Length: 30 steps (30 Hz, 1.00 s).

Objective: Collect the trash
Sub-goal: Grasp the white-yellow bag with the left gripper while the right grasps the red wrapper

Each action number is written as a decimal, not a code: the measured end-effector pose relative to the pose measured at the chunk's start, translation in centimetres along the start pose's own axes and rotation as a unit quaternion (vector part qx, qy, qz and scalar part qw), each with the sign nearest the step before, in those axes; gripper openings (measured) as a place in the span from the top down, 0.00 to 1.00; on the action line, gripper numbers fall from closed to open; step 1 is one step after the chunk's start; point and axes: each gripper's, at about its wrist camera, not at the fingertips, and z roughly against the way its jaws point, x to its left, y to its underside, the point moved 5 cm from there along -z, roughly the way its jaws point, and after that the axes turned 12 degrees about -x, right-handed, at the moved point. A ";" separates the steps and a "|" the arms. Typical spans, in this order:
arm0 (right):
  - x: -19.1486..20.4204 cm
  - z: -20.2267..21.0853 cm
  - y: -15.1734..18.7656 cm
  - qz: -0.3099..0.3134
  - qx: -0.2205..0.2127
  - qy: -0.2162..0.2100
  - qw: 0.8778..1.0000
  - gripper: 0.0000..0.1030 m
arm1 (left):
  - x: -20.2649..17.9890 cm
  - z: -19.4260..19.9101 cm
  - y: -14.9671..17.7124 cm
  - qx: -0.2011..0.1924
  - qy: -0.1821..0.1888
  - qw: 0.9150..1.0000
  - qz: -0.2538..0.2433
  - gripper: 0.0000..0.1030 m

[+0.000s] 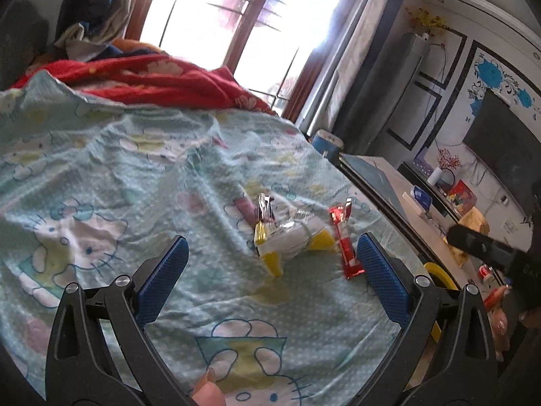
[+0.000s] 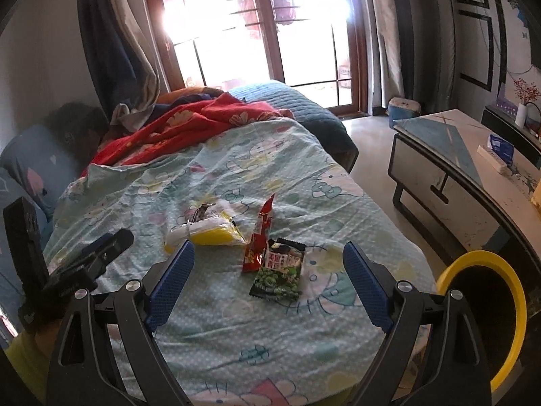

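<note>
Blue ribbed pads of the left gripper (image 1: 272, 272) stand wide apart at the bottom of the left wrist view, nothing between them but the pale green cartoon-print bedsheet (image 1: 101, 176). A fingertip of the person's hand (image 1: 207, 393) shows at 6 o'clock. Ahead of the pads lies a yellow and white wrapper (image 1: 290, 242), crumpled, its long axis running from about 8 o'clock to 2 o'clock. Just beside it toward 3 o'clock is a red wrapper (image 1: 348, 245), long axis near 12 to 6 o'clock, its torn upper end lifted toward 12; its lower end lies close to the inner face of the pad on that side, and contact cannot be told.

From the right wrist view, the right gripper (image 2: 268, 272) is likewise spread wide and holds nothing. Between its pads on the sheet sits a dark snack packet with green print (image 2: 279, 274), long axis roughly 12 to 6 o'clock. Touching its edge toward 9 o'clock, the red wrapper stands tilted, its tip toward 12 to 1 o'clock. The yellow and white wrapper lies at 10 o'clock of that, long axis near 9 to 3. A yellow-rimmed bin (image 2: 487, 308) stands off the bed at 4 o'clock, beside a low cabinet (image 2: 439, 182). A red blanket (image 2: 189, 125) is heaped at the far end.
</note>
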 end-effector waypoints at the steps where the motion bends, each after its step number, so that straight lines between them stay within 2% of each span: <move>1: 0.1 -0.6 0.0 0.000 0.004 -0.001 1.000 0.16 | 0.0 -0.3 0.2 0.006 0.004 1.000 0.002 0.12; 6: 0.0 -3.5 -0.2 -0.007 0.024 -0.001 1.000 0.16 | 0.3 -1.6 1.0 0.032 0.024 0.999 0.025 0.23; 8: -0.2 -4.7 -0.4 -0.002 0.030 0.005 1.000 0.16 | 0.5 -2.2 1.3 0.039 0.031 0.998 0.039 0.31; 11: -0.5 -6.5 -0.5 0.000 0.038 0.010 0.999 0.17 | 0.6 -2.8 1.6 0.051 0.044 0.996 0.057 0.36; 13: -0.8 -7.5 -0.4 -0.007 0.047 0.010 0.999 0.20 | 0.7 -3.2 1.7 0.055 0.055 0.994 0.076 0.39; 16: -1.0 -9.2 -0.2 -0.017 0.058 0.009 0.998 0.23 | 0.8 -3.7 1.8 0.060 0.063 0.992 0.092 0.40; 25: -0.6 -14.1 1.2 -0.024 0.107 0.006 0.994 0.41 | 0.5 -4.9 2.4 0.075 0.087 0.986 0.120 0.43; 28: -0.9 -15.5 1.8 -0.045 0.121 0.009 0.992 0.45 | 0.4 -5.2 2.6 0.080 0.089 0.986 0.120 0.48; 30: -1.0 -16.3 2.1 -0.057 0.129 0.007 0.990 0.55 | 0.5 -5.3 2.7 0.083 0.090 0.985 0.122 0.51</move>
